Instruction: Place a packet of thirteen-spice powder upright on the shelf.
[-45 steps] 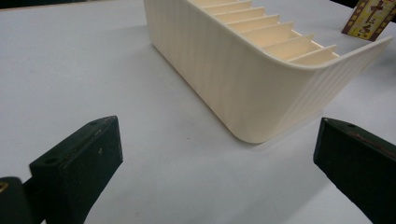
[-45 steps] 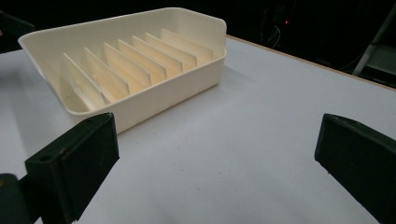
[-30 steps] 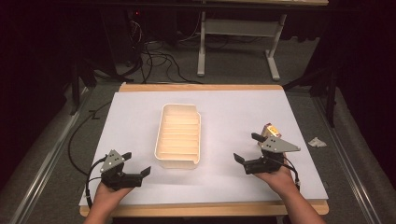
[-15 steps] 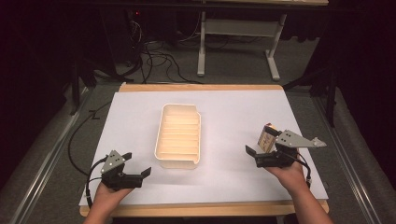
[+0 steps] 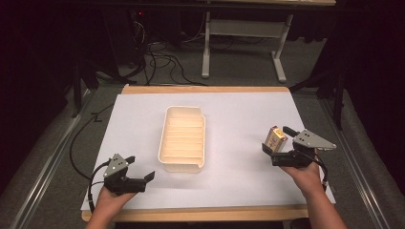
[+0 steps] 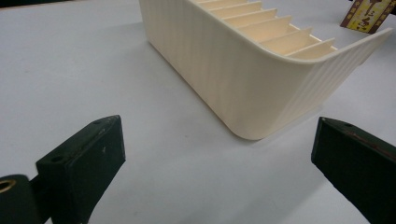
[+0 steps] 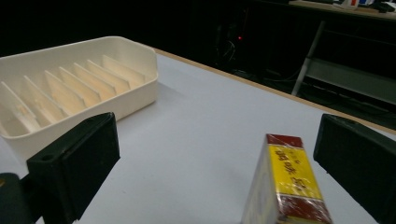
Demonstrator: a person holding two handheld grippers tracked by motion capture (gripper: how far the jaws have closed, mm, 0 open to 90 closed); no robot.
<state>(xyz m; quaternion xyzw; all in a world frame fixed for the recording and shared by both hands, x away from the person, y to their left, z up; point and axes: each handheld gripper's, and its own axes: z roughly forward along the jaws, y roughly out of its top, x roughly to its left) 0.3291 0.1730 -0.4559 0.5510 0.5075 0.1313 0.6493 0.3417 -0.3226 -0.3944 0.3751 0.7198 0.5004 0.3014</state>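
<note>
A cream slotted tray (image 5: 184,164) lies lengthwise in the middle of the white table sheet, its slots bare. A small yellow and red box (image 5: 276,138) stands upright to the tray's right. My right gripper (image 5: 276,139) is open, with one jaw on each side of the box and a gap showing on both sides in the right gripper view, where the box (image 7: 289,186) rises between them. My left gripper (image 5: 140,168) rests open at the front left, holding nothing, its jaws facing the tray's near corner (image 6: 261,93). The box (image 6: 366,14) peeks past the tray's far rim.
The white sheet (image 5: 239,109) covers a wooden-edged table. Dark floor with cables (image 5: 157,57) and a desk frame (image 5: 248,33) lies beyond the far edge. A black cable (image 5: 76,143) trails off the table's left side.
My right hand shifted a little to the right and turned, its top plate now pointing right. The box stays near the same spot. The left gripper has not moved.
</note>
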